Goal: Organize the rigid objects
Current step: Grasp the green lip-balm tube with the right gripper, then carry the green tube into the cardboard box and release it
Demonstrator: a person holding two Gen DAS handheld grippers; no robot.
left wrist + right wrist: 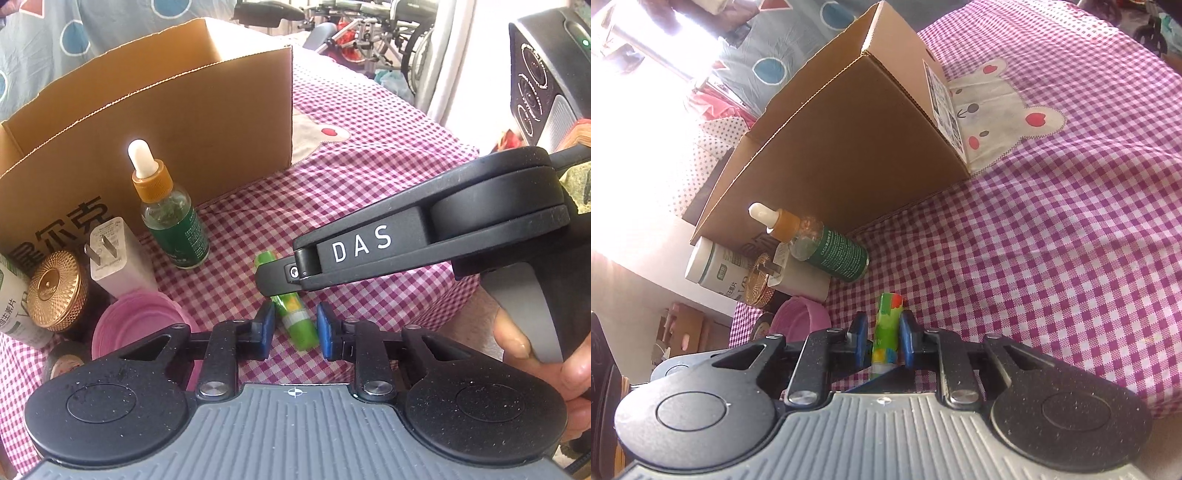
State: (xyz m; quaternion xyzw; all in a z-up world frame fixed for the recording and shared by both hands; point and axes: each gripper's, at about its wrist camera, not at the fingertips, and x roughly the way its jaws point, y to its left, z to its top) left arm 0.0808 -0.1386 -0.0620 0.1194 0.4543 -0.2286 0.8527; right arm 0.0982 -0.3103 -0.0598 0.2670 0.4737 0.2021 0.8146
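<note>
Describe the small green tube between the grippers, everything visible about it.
The green tube is a small, glossy, plastic-looking cylinder, bright green with a white band and orange-yellow printing. It lies on the pink checked tablecloth, in front of the dropper bottle. The right gripper is shut on it, blue fingers pressing both sides. The left gripper also brackets its near end, fingers against it.

place: home | cues: checked tablecloth (1052,258), patterned bedding (783,48), parked bicycles (369,33)
</note>
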